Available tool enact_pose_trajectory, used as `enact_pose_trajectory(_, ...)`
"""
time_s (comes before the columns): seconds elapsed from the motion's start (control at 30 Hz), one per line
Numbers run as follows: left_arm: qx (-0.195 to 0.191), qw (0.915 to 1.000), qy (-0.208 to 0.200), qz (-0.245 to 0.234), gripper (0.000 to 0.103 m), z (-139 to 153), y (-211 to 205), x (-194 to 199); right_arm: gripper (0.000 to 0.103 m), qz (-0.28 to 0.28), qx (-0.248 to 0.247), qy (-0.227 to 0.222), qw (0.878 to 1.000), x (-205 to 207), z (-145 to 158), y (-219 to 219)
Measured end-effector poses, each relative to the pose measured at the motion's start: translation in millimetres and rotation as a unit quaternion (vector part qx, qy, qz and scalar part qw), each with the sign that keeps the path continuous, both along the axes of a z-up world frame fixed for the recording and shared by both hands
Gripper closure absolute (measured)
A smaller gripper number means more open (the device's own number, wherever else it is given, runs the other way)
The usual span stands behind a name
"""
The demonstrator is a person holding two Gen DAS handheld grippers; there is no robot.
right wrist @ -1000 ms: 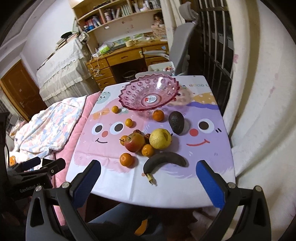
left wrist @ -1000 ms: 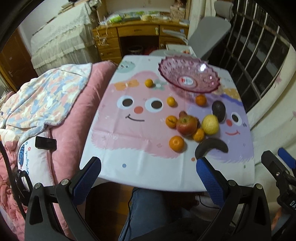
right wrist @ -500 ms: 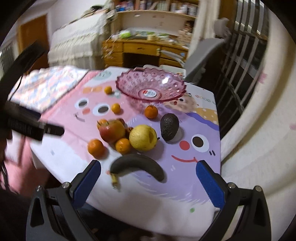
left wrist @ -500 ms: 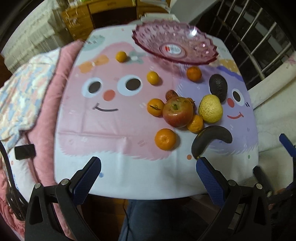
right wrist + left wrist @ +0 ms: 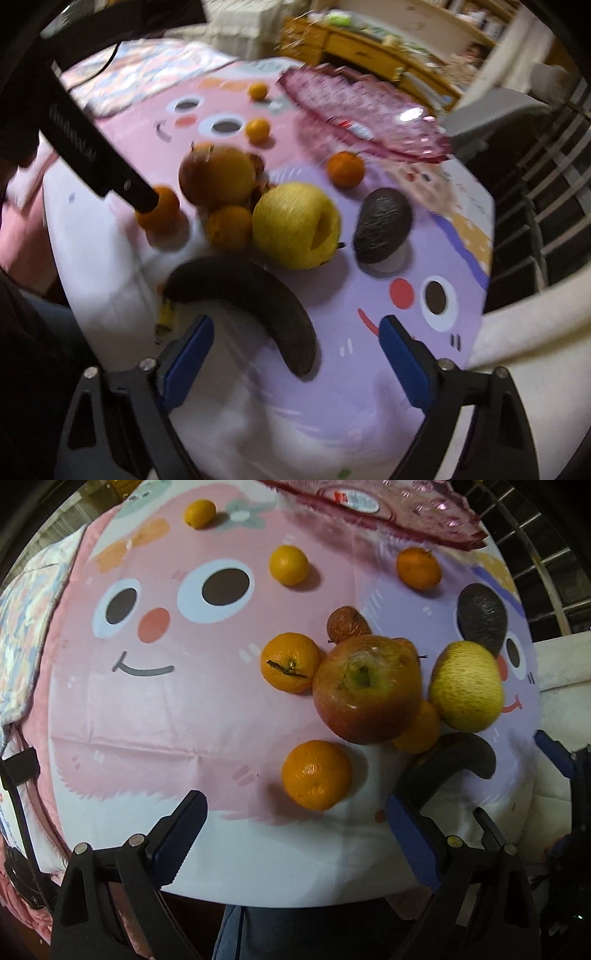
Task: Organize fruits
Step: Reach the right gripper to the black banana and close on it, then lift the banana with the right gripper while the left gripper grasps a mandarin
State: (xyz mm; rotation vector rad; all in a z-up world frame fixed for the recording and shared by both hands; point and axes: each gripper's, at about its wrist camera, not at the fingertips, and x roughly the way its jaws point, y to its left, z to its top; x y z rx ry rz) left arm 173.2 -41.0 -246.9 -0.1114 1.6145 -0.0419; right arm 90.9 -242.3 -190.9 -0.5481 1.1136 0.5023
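L gripper [image 5: 295,834] jaws wide, empty; nearest orange [image 5: 316,774] sits just above the gap, lower centre. R gripper [image 5: 295,350] also wide, blackened banana [image 5: 255,295] arcing across its gap; bowl [image 5: 365,118] upper right.

Right gripper [image 5: 295,347] hangs low over the near edge of the cartoon-face tablecloth [image 5: 424,236], blue pads wide apart w/ nothing between them. Blackened banana [image 5: 251,295] curves just ahead of the left pad. Behind it a yellow pear [image 5: 291,225], w/ a dark avocado [image 5: 382,225] just to its right. Apple [image 5: 218,177] sits left of the pear, small orange [image 5: 229,227] tucked against both. Left gripper [image 5: 88,147], blurred, reaches in from the left, tip at another orange [image 5: 162,214]. Lone orange [image 5: 345,170] lies near the pink glass bowl [image 5: 369,110] at the back; two smaller ones [image 5: 258,129] further left
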Motion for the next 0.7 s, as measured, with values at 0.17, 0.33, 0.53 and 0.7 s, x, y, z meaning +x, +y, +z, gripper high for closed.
enact_pose_trajectory(0.17, -0.012, 0.9998, 0.018, 0.001, 0.018, -20, -2, 8, 0.031, 0.05, -0.018, 0.032, 0.998, 8, -28, 4)
enact_pose_trajectory(0.33, -0.022, 0.9991, 0.036, -0.001, 0.029, -40, -7, 12, 0.041, 0.073, -0.012, 0.051, 0.996, 15, -41, 5)
enact_pose_trajectory(0.53, -0.035, 0.9987, 0.036, -0.001, 0.038, -50, -14, 15, 0.053, 0.086, 0.01, 0.071, 0.994, 20, -46, 7)
enact_pose_trajectory(0.7, -0.038, 0.9988, 0.032, 0.005, 0.042, -63, -22, 18, 0.059, 0.088, 0.014, 0.075, 0.993, 18, -46, 10)
